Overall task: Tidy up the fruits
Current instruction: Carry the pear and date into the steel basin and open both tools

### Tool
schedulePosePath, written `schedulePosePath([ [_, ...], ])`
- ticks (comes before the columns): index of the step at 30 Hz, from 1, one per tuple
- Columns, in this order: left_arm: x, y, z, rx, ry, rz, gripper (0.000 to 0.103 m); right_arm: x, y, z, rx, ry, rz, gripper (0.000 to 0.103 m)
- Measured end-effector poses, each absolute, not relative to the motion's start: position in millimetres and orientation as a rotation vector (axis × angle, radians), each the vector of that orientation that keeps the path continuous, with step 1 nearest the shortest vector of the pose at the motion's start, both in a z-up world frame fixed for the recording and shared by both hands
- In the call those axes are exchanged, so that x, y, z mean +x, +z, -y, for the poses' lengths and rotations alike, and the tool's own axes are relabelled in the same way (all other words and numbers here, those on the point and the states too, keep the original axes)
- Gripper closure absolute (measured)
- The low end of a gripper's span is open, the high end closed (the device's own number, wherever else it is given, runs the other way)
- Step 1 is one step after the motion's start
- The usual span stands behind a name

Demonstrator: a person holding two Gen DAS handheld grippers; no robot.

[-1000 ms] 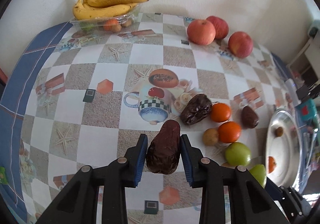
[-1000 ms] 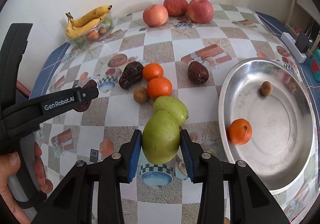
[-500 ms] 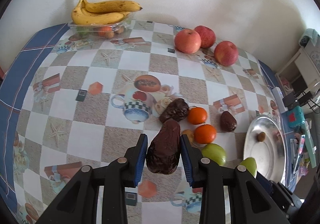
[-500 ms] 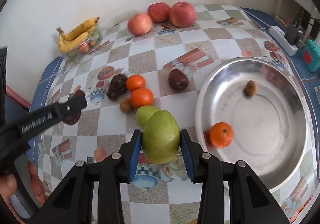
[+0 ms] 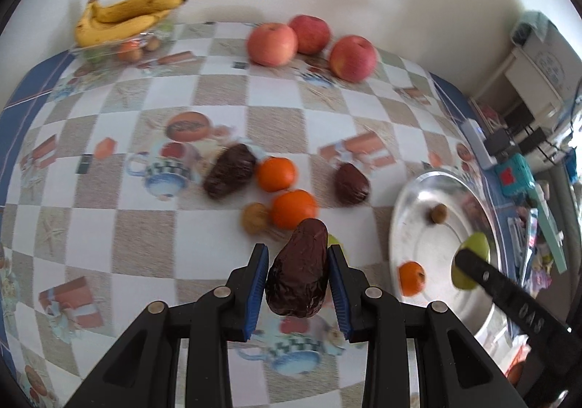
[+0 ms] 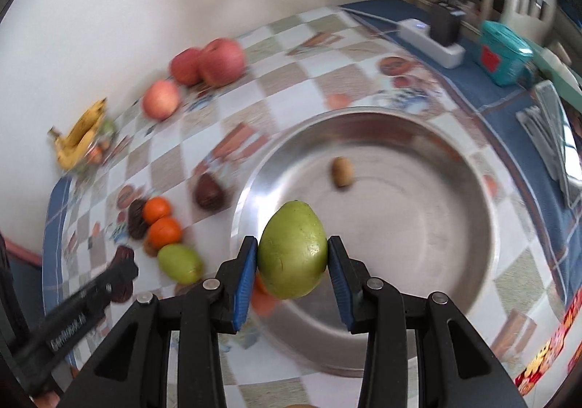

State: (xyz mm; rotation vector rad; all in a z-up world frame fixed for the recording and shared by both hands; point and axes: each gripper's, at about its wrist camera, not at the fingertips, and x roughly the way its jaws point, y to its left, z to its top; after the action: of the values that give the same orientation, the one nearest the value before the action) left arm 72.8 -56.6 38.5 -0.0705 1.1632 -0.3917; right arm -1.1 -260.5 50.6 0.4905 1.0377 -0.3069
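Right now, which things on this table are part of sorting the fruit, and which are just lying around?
Job:
left gripper holding a dark fruit
right gripper holding a green fruit
metal bowl
oranges
apples
bananas
second green fruit

Lying about:
power strip
teal box
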Motion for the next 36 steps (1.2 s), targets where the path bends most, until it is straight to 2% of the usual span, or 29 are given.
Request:
schedulePosePath([
  [23,13.9,26.3,171.4,0.155,-0.632,-1.153,0.065,-18.5,66.0,308.9,0.525,-0.363,-0.963,0.062],
  [27,12.9,26.5,170.9,0.151,-0.631,-1.149,0.050,-18.8,65.3,310.4,0.534,-0.364,-0.965,0.062],
  [30,15.1,26.5,169.3,0.143,-0.627,-1.148,0.048,-19.1,65.3,309.6,0.535,-0.363,-0.966,0.061],
  [36,28.4,19.5,152.6,0.107,-0.542,-1.189,0.034,-16.6,61.8,306.7,0.540,-0.342,-0.987,0.060],
])
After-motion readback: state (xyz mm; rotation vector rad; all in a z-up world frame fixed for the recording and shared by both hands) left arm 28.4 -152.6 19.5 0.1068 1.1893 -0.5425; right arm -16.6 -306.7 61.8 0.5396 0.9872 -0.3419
